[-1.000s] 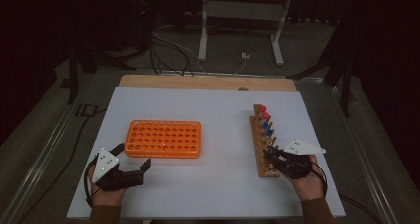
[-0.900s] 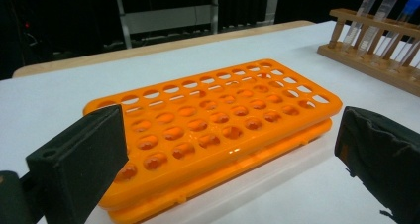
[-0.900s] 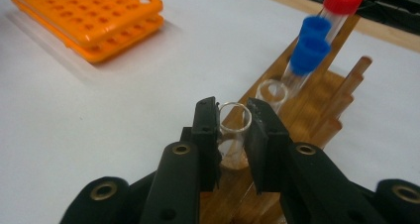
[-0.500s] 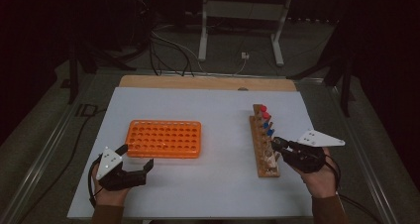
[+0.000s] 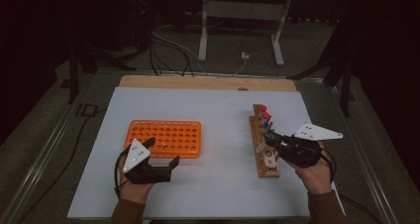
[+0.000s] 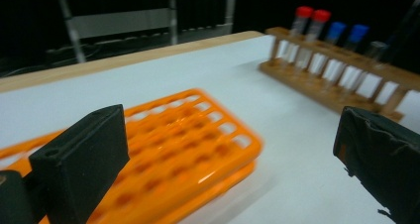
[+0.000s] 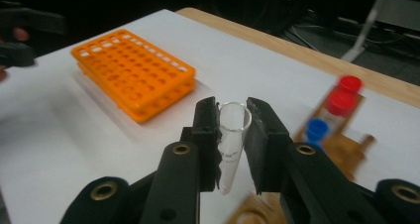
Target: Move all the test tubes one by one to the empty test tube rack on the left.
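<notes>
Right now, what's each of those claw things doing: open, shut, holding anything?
Left gripper: open, holding nothing, beside the orange tube rack.
Right gripper: shut on an uncapped clear test tube, over the wooden rack.

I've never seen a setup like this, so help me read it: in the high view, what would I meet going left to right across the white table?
Left gripper → orange rack → wooden rack → right gripper, which holds a clear tube.

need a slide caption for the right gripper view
Right gripper shut on an uncapped clear test tube above the white table, orange rack beyond.
</notes>
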